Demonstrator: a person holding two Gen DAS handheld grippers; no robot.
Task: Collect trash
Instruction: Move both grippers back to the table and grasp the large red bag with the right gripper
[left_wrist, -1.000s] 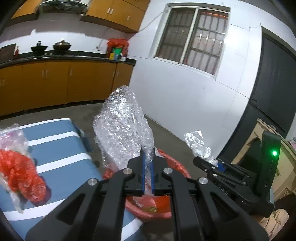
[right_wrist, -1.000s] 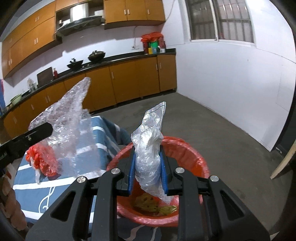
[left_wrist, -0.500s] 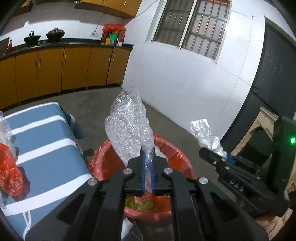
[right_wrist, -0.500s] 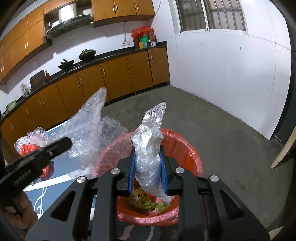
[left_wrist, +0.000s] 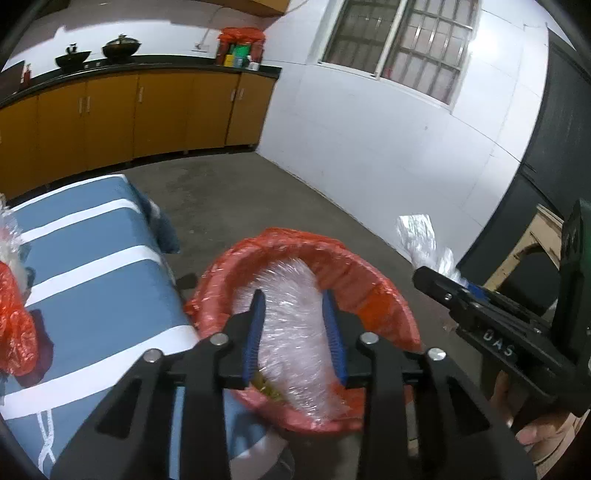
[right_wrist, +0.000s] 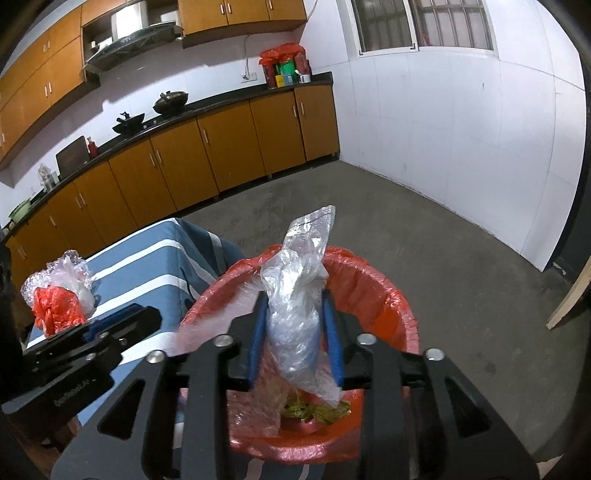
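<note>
A bin with a red liner (left_wrist: 369, 273) (right_wrist: 399, 306) stands on the floor beside the table. Over it, my left gripper (left_wrist: 294, 332) (right_wrist: 122, 321) has its jaws opening. A blurred sheet of bubble wrap (left_wrist: 295, 332) (right_wrist: 255, 398) lies loose between the blue pads and sinks into the bin. My right gripper (right_wrist: 295, 332) (left_wrist: 424, 277) is over the bin too, jaws opening. A crumpled clear plastic bag (right_wrist: 299, 295) (left_wrist: 421, 236) still stands between its pads, leaning, with its lower end hanging over the bin.
A table under a blue, white-striped cloth (left_wrist: 92, 266) (right_wrist: 147, 258) stands left of the bin, with a red bag and clear wrap (left_wrist: 14, 325) (right_wrist: 55, 306) on it. Food scraps (right_wrist: 317, 410) lie in the bin. Cabinets, white wall and a dark door (left_wrist: 554, 147) surround the concrete floor.
Both grippers came down over the bin. The left jaws parted and the upright bubble wrap dropped into the bin. The right jaws widened and its bag tilted.
</note>
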